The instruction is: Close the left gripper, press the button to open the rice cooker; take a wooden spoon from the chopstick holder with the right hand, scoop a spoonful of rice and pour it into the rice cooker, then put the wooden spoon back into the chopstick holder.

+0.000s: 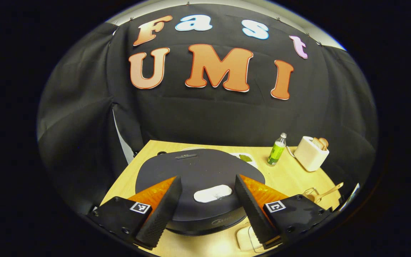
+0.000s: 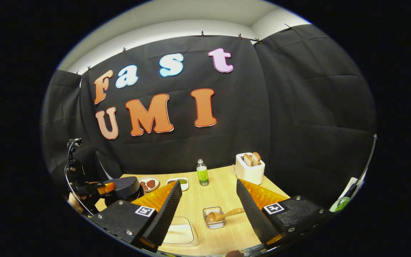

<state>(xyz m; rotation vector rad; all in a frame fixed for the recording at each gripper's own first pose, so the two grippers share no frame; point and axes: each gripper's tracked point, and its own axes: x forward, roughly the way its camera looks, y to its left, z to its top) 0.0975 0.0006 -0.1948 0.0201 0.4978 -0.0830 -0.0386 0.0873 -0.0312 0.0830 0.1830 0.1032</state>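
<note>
Left gripper view: my left claw (image 1: 208, 210) hung wide open, holding nothing, right over the rice cooker (image 1: 200, 178). Cooker lid was shut, dark & round, w/ the pale button (image 1: 213, 193) sitting between my two fingers, slightly ahead of the tips. No contact w/ it that I could see. Cooker stood on the wooden table (image 1: 291, 175). Farther back, to the right: green bottle (image 1: 277, 149) & a white toaster (image 1: 310, 153) w/ bread in it. Near my right finger, a small holder w/ the wooden spoon (image 1: 328, 192) poking out.

Right gripper view: my right claw (image 2: 209, 214) was also wide open & empty, above the table (image 2: 223, 189). Chopstick holder (image 2: 214, 217), a small clear square thing, sat between the fingers, just ahead of them, w/ the wooden spoon (image 2: 223, 215) lying in it, handle tilted toward my right finger. Apart from both fingers. Clear container (image 2: 178, 232) lay by the left finger; contents – can't tell for sure. Far left: my other claw (image 2: 98, 187) over the rice cooker (image 2: 123, 187). Behind: two small dishes (image 2: 150, 184), bottle (image 2: 202, 173), toaster (image 2: 250, 167).
</note>
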